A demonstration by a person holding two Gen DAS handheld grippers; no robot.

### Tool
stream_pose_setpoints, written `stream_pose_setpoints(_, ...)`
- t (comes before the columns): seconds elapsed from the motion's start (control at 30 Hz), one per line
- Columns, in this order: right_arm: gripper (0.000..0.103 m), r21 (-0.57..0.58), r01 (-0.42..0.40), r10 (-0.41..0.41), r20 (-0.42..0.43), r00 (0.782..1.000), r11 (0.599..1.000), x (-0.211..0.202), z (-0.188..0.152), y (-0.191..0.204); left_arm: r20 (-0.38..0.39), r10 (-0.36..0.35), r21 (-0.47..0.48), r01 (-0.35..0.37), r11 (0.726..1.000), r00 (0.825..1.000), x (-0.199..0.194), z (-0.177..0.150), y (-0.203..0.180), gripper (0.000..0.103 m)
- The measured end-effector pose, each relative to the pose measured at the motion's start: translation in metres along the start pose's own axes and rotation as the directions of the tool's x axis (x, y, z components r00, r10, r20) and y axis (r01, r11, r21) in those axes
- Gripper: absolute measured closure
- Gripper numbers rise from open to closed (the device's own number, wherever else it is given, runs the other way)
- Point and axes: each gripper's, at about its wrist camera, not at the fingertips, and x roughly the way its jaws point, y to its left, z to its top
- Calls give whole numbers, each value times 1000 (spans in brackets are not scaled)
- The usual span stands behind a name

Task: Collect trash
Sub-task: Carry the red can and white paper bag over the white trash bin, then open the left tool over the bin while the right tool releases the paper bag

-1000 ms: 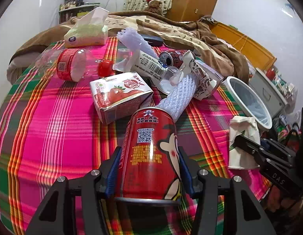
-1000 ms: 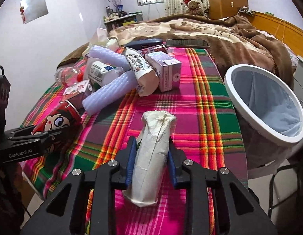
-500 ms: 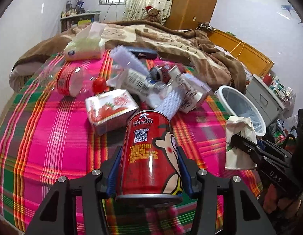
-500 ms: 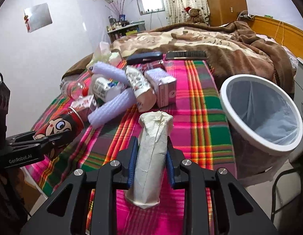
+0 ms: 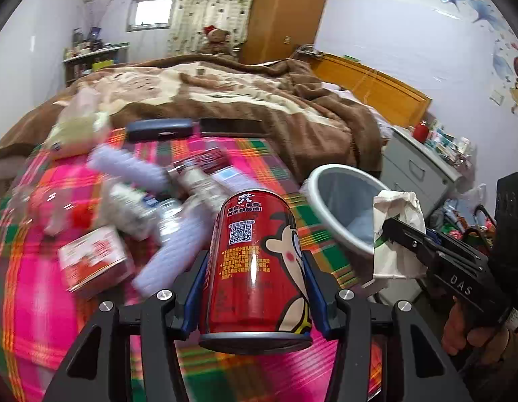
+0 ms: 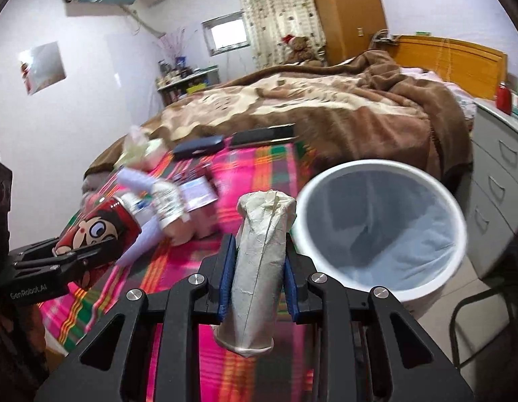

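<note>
the left tongs (image 5: 255, 288) are clamped on a red cartoon-printed drink can (image 5: 257, 261), held clear above the pink and green plaid bedspread (image 5: 27, 288). the right tongs (image 6: 257, 264) are clamped on a crumpled white paper carton (image 6: 259, 258). just beyond and right of the right tongs stands a round white waste bin with a pale liner (image 6: 383, 234), beside the bed. ahead and left of both tongs, blurred, lies a heap of litter on the bedspread: a red strawberry-printed carton (image 5: 91, 258) and lilac foam net sleeves (image 5: 131, 167). farther off lies a rumpled brown blanket (image 5: 259, 100).
</note>
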Motion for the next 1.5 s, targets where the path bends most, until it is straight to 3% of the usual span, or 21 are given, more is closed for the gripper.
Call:
stream_pose_setpoints(0.43, 76, 75, 132, -131, -21, 991, 988, 10, 17, -76, -42, -146, 102, 150, 983, 988, 70, 39, -94, 50)
stream_pose_setpoints(0.73, 76, 84, 159, -149, -121, 982, 984, 38, 14, -113, -121, -163, 141, 179, 974, 979, 128, 48, -136, 50)
stream_pose_setpoints(0.9, 69, 101, 177, -162, -136, 977, 979, 41, 15, -128, -132, -156, 149, 175, 973, 979, 146, 50, -143, 50)
stream_pose_setpoints(1.0, 64, 131, 180, -162, -138, 977, 975, 39, 16, -136, -123, -152, 150, 169, 974, 981, 149, 54, -143, 43)
stream_pose_setpoints(1.13, 43, 148, 182, -165, -121, 979, 972, 32, 16, -137, -112, -155, 135, 170, 976, 981, 146, 54, -140, 37)
stream_pose_setpoints(1.5, 42, 173, 151, -139, -77, 987, 973, 17, 17, -122, -71, -140, 113, 147, 983, 988, 115, 48, -122, 34)
